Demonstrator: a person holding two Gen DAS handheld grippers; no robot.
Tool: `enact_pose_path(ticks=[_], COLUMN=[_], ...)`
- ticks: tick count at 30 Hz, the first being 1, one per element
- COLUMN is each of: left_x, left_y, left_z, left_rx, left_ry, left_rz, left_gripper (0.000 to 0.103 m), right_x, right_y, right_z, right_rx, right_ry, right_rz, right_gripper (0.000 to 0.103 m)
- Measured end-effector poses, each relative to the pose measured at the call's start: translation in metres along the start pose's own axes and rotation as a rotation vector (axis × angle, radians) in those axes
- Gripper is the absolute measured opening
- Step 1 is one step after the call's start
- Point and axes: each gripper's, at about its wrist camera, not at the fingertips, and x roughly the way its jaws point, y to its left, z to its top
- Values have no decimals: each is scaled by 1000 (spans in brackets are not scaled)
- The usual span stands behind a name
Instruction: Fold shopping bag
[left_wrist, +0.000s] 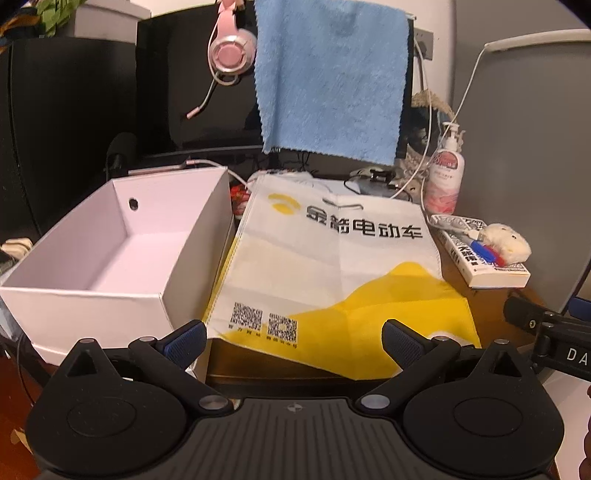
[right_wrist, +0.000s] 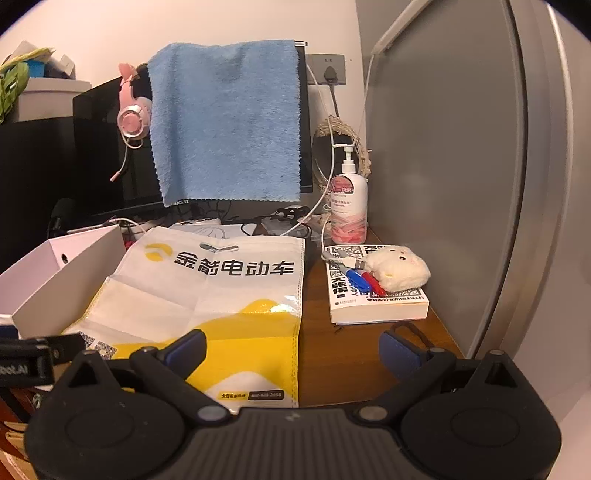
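Shopping bag, white and yellow, unfolded.
Lies flat on the wooden surface between white box at left and book at right. Left hand-held gripper and right hand-held gripper: both spread wide, empty, at bag's near edge.

"金箭电动车" is printed in black on the shopping bag, two QR codes near its bottom edge; "DA" is seen on the right gripper.

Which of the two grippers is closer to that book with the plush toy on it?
Right. The right gripper sits just before the book; the left gripper is across the shopping bag.
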Motion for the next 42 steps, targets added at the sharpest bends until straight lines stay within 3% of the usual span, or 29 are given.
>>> enact_pose_path(ticks=[9, 24, 29, 34, 39, 42], left_x=[13, 26, 35, 37, 38, 34], left_y=[2, 6, 7, 7, 11, 16], left_z=[-5, -13, -16, -17, -19, -23], left_rx=[-9, -43, -74, -56, -71, -96], left_ry=[50, 103, 154, 157, 162, 92], left_rz=[6, 10, 54, 42, -16, 11], left_gripper=[102, 102, 101, 101, 101, 101], right_x=[9, 12, 13, 11, 20, 24], right_y=[-6, -4, -2, -9, -20, -22], right_z=[-5, -18, -23, -32, -35, -38], right_rx=[28, -5, -30, 12, 62, 75], right_ry=[10, -2, -17, -72, -48, -35], right_rz=[-10, 44, 44, 99, 145, 136], right_gripper=[100, 101, 101, 101, 101, 101])
